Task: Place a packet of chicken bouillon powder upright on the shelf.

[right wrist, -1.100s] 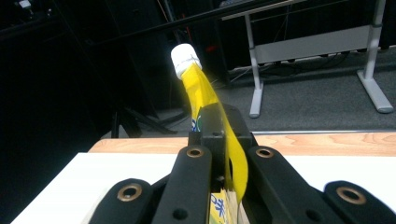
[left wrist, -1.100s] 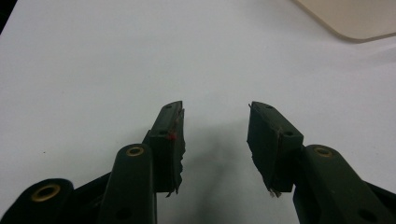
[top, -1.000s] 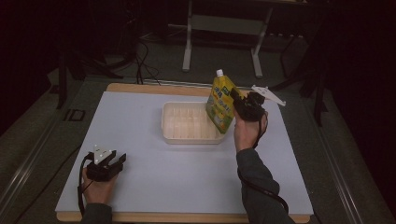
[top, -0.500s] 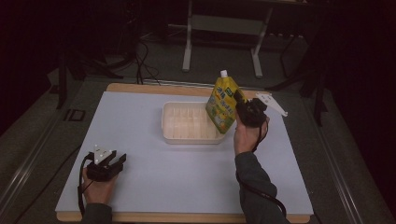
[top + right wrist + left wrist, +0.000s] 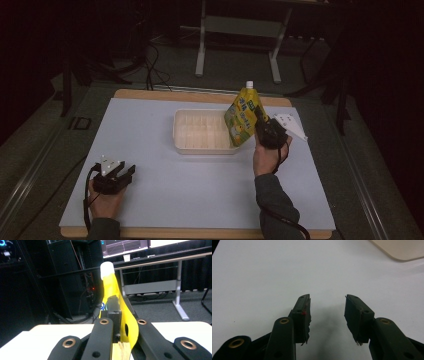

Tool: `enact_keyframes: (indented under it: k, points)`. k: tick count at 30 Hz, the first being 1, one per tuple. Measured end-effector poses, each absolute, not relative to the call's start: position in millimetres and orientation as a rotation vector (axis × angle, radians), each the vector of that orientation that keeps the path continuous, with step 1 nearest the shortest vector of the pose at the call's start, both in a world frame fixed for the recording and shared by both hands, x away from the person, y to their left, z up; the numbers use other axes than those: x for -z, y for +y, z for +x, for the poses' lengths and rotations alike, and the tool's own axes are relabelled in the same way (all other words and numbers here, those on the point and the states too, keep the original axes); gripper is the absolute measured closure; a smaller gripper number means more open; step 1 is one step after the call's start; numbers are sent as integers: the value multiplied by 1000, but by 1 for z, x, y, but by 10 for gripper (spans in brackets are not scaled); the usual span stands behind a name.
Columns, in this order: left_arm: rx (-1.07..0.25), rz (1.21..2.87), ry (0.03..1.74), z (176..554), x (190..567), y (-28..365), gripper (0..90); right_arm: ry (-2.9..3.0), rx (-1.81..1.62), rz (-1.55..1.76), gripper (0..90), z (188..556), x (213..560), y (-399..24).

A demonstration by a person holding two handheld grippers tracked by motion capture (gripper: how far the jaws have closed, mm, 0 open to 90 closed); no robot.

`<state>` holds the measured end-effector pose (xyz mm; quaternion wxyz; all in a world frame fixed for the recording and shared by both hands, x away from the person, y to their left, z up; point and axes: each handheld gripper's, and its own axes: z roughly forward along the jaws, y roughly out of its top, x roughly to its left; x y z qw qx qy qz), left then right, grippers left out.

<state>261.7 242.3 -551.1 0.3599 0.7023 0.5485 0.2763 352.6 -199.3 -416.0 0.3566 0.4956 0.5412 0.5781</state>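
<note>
A yellow spouted pouch [image 5: 242, 120] with a white cap hangs tilted over the right end of a white ridged tray [image 5: 200, 148]. My right gripper [image 5: 259, 123] is shut on the pouch's right edge. In the right gripper view the jaws pinch the pouch's thin yellow edge [image 5: 125, 315], and the cap stands up beyond them. Whether the pouch's bottom touches the tray I cannot tell. My left gripper [image 5: 123, 170] rests on the white tabletop near the front left, open, with nothing between its jaws [image 5: 327, 312]. A corner of the tray [image 5: 402, 251] shows far ahead of it.
The white tabletop [image 5: 150, 125] has a wooden border along its far and near edges. Beyond the far edge, on a dark floor, stand a desk's metal legs [image 5: 202, 45] and some cables. Screens [image 5: 125, 246] sit on that desk.
My right gripper has come down and toward the near side with the pouch, which now hangs lower over the tray's right end. The left gripper has not moved.
</note>
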Motion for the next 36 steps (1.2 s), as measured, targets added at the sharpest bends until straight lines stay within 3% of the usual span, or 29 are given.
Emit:
enact_keyframes:
  k: [36]
  points:
    - [-716,1813,1413,262,551,242,551,1586,-1286,1321,880,337,408,-184]
